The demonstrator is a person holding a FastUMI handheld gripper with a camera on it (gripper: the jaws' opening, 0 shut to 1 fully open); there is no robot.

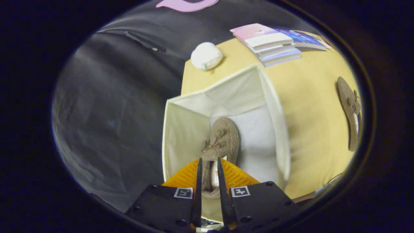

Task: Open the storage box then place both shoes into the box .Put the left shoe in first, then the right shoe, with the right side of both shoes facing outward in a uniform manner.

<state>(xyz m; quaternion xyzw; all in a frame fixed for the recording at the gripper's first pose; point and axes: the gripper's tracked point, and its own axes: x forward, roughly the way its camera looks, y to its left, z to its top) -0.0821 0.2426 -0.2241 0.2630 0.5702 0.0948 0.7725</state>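
While the claw (209, 174) hangs over the open storage box (181, 136), its two fingers are clamped on the heel end of the first shoe (223, 139), one finger on each side of the shoe's rear opening. This shoe sits inside the box, close to the left inner wall, with bare box floor to its right. Whether its sole rests on the floor or is suspended just above it cannot be told.

Orientation: the long axis of the held shoe runs straight ahead along the fingers, heel between them and toe with its small bow pointing away toward the far corner of the box. The second shoe (351, 113) lies on the yellow desk (310, 106), well apart from the box on its right, its long axis roughly parallel to the box's right wall.

Risks, as a judgement:
- Release before the sole is seated may let the shoe tip against the left wall and rest on its side, spoiling the required facing.
- A fast withdrawal may drag the heel upward, because the fingers sit inside the shoe's rim.
- The soft box walls may fold inward if the claw brushes them, narrowing the space left for the second shoe.
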